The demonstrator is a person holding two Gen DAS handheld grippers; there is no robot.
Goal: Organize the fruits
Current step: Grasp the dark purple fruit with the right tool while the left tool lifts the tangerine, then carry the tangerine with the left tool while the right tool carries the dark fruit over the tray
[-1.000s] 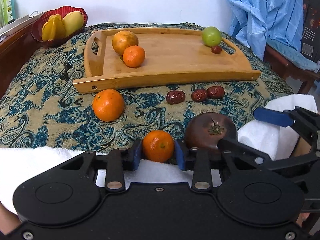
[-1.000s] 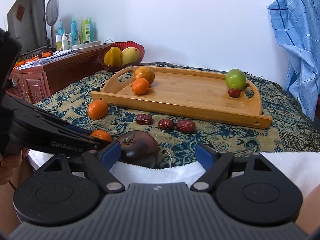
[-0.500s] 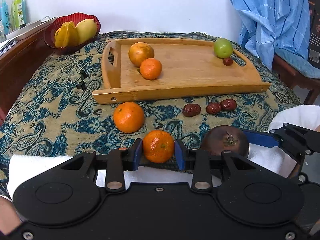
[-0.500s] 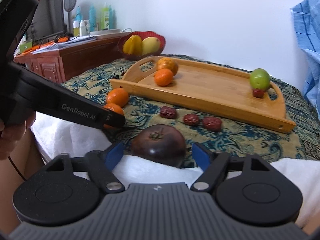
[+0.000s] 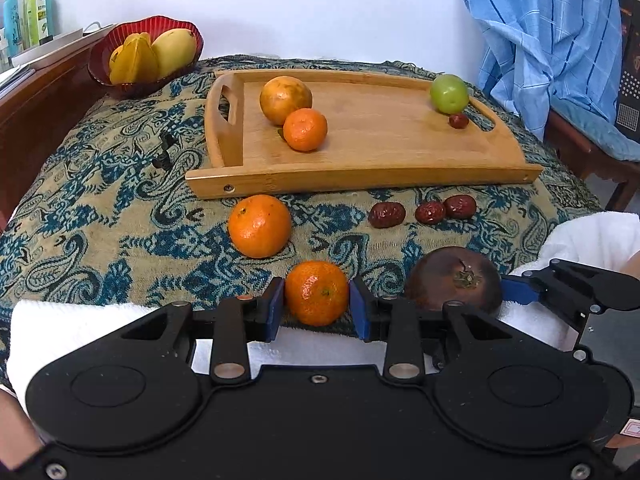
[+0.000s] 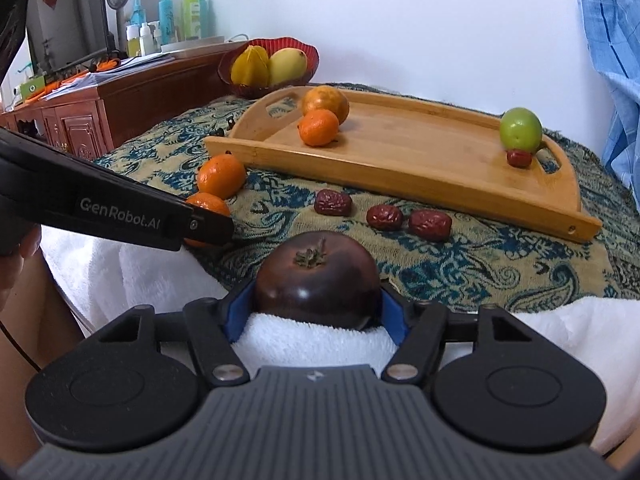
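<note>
My left gripper is shut on a small orange mandarin at the table's near edge. My right gripper is shut on a dark purple-brown round fruit, which also shows in the left wrist view. A second mandarin lies on the cloth in front of the wooden tray. The tray holds a yellow-orange fruit, a mandarin, a green fruit and a red date. Three red dates lie on the cloth.
A red bowl with yellow fruit stands at the back left. A white towel lies along the near edge. A wooden cabinet with bottles is at the left. A blue cloth hangs over a chair at the right.
My right gripper moved left around the dark fruit and closed on it. My left gripper keeps its hold on the mandarin and has moved left and slightly up.
</note>
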